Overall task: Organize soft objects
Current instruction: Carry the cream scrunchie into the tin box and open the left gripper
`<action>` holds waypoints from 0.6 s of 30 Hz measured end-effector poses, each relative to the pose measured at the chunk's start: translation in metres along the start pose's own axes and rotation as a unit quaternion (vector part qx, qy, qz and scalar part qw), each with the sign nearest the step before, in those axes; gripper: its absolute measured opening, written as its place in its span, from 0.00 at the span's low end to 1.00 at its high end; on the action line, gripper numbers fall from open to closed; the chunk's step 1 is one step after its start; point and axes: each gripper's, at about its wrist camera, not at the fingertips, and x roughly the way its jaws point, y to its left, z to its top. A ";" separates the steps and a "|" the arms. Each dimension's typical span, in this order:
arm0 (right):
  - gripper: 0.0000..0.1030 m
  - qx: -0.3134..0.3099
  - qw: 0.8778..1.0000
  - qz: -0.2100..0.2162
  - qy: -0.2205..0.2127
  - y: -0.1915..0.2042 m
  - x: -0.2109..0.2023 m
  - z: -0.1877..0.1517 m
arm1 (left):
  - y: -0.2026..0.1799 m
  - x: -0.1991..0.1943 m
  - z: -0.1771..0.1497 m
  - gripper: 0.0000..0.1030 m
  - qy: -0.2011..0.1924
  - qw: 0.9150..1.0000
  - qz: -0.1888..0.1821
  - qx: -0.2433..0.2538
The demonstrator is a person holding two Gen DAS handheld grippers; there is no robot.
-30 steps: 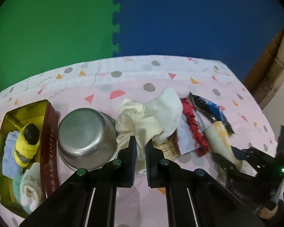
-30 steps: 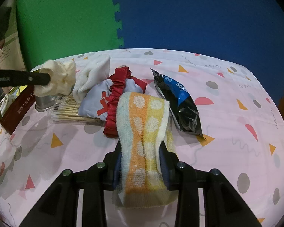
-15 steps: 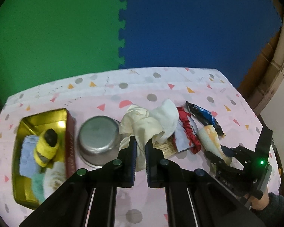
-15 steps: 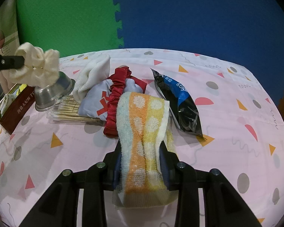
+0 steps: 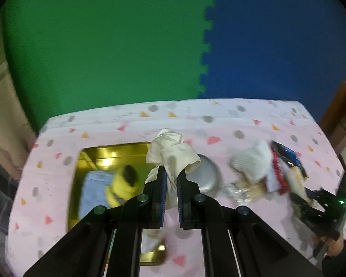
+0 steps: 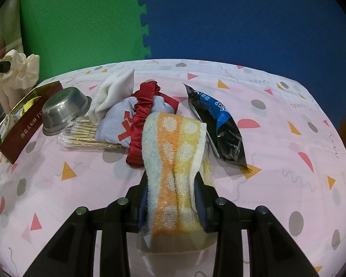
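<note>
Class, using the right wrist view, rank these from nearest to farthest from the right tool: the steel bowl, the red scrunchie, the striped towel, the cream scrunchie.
1. Striped towel: clamped in the right tool.
2. Red scrunchie: just ahead, touching the towel's left edge.
3. Steel bowl: upside down, farther left beside the tin.
4. Cream scrunchie: far left, held up off the table.

The left gripper (image 5: 170, 184) is matte black, with two flat fingers (image 5: 161, 194) lined by blue pads and round silver screw heads set along its angular arms. The right gripper (image 6: 171, 198) has the same black frame, dark blue pads and silver screws. In the left wrist view a small green light glows on its body, and below it what may be bare skin and a dark sleeve, though blurred.
</note>
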 end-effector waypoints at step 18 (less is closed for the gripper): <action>0.35 0.002 1.000 0.002 0.000 0.000 0.000 0.000 | 0.090 0.080 0.000 0.07 0.053 0.992 0.092 -0.062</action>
